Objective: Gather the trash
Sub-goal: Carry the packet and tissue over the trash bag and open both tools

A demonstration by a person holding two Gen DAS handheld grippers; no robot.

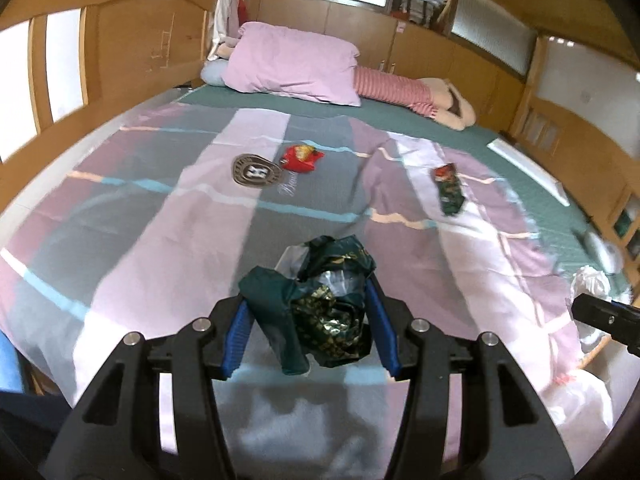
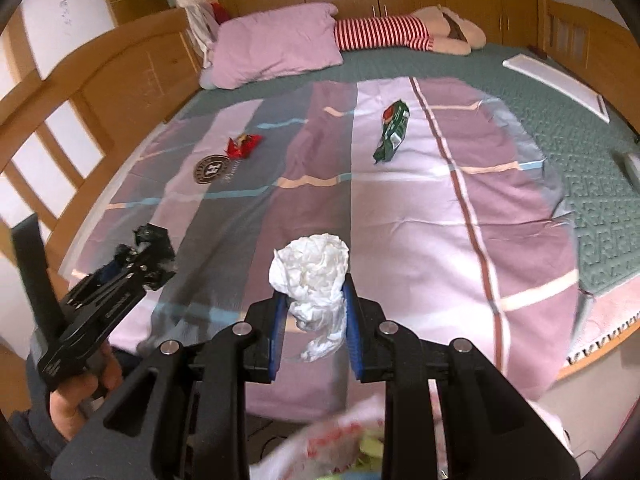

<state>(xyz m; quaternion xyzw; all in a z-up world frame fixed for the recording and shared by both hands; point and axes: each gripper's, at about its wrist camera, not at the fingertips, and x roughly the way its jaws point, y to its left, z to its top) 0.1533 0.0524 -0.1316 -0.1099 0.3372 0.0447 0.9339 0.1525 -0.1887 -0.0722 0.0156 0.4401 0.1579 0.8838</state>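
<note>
Crumpled green wrapper (image 1: 320,300) sat clamped in the left gripper (image 1: 308,332) at lower centre; the right gripper (image 2: 314,320) pinched a wadded white tissue (image 2: 310,276). Both grips wanted holding firm over the bag (image 2: 340,440) at bottom edge before releasing.

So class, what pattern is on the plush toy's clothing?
Red and white stripes on the plush toy, clearest in the right wrist view.

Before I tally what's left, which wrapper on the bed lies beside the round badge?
The red wrapper, touching the round badge; the green wrapper lies apart.
</note>
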